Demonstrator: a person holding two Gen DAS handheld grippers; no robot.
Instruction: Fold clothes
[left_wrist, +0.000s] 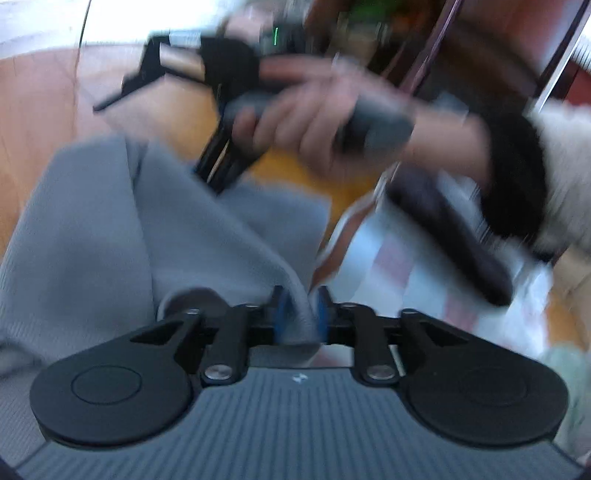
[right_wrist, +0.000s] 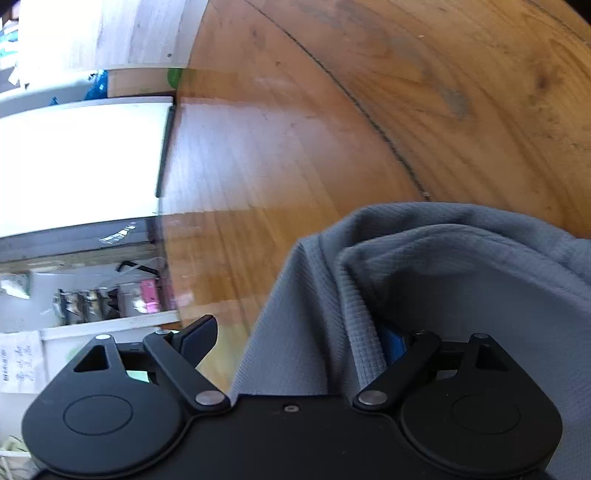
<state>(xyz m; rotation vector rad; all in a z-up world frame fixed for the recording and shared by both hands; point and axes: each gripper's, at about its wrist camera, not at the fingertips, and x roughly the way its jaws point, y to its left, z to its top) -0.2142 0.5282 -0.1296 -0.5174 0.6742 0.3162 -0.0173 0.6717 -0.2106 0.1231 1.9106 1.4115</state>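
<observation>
Left hand-held gripper (left_wrist: 300, 314): blue pads pinched narrow on a bunched ridge of the grey garment (left_wrist: 110, 236). The garment lies crumpled on the wooden tabletop (left_wrist: 37, 122), spreading away to the left in the left wrist view. Right hand-held gripper (right_wrist: 299, 339): fingers spread wide, grey cloth draped between them and lying against the right pad. Person's hand (left_wrist: 314, 122) grips the other tool's handle; view blurred.
</observation>
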